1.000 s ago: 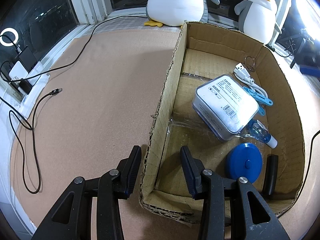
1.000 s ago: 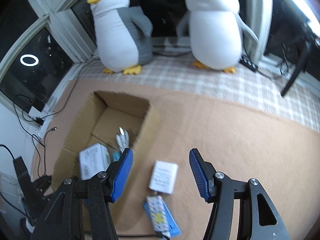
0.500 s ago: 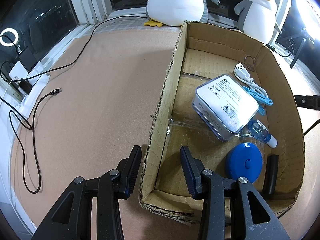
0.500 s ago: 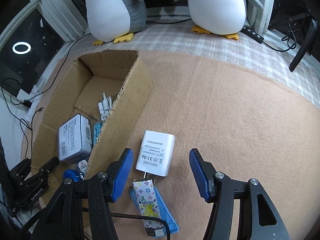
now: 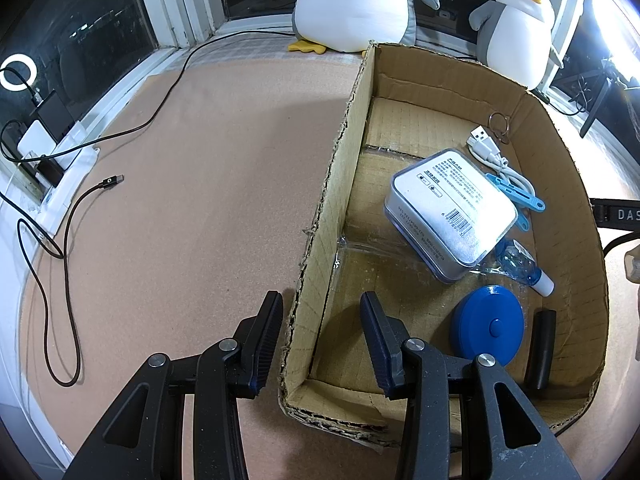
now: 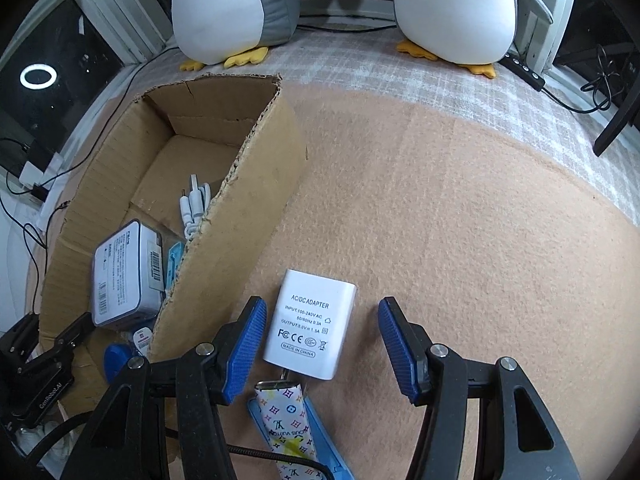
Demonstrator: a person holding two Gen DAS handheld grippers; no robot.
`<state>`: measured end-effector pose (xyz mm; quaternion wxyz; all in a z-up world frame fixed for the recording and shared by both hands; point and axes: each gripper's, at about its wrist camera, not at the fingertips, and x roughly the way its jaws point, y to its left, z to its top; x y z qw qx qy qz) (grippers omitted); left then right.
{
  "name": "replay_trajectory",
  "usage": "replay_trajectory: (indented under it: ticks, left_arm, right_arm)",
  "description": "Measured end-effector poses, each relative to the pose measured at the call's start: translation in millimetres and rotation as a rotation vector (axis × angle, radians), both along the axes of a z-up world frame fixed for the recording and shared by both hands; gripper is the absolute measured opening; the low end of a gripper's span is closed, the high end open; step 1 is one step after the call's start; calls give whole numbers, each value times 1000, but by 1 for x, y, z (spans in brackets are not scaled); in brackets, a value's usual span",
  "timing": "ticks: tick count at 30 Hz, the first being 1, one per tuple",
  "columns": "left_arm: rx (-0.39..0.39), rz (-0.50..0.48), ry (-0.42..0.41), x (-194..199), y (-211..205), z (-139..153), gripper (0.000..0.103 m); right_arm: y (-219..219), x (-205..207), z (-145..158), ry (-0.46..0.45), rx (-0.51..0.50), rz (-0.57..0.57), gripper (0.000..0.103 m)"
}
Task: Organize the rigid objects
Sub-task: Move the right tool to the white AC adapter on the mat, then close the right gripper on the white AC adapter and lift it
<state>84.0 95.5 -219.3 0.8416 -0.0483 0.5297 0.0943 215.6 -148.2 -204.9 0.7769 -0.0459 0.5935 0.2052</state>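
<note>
Both views are showing strong fisheye bending, with straight edges curving and black vignetting filling the corners. Hard white light is blowing out the upper right corner of the left wrist view, washing the window frame (image 5: 568,8) there. A ring light (image 5: 17,73) is reflecting as a bright circle in the dark pane at the left of each view. The white case (image 5: 452,210) in the box (image 5: 320,216) is glaring, its print partly bleaching out. The mat (image 6: 460,240) is lying evenly lit, with soft shadows falling beside the box wall. Both pictures are looking sharp, the adapter (image 6: 310,324) print reading clearly, only the rims softening.
</note>
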Motion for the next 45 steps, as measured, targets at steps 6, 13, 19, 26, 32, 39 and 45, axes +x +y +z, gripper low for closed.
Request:
replay_trajectory:
  ticks: [6,13,19,26,32,39,45]
  left_arm:
    - [0,-1,0,0,0,0,44]
    - [-1,0,0,0,0,0,44]
    - [-1,0,0,0,0,0,44]
    - [-4,2,-3,-1,-1,0,44]
    - [-13,2,-6,-1,-2,0,44]
    - [-17,2,-7,-1,-1,0,44]
    - [-21,3,-7,0,0,1,44]
  right_arm:
    - [-2,4,-1,-18,-50,-19,48]
    - [-14,2,0,-11,-59,-42,47]
    - [-34,-7,5,18,4,-129,49]
    - [-62,-14,1,122,131,-340,50]
    - [-72,-18,-5,220,232,-447,50]
    - [-51,-12,-4,188,161,-404,50]
    - [-27,-7,-2,119,28,-296,46]
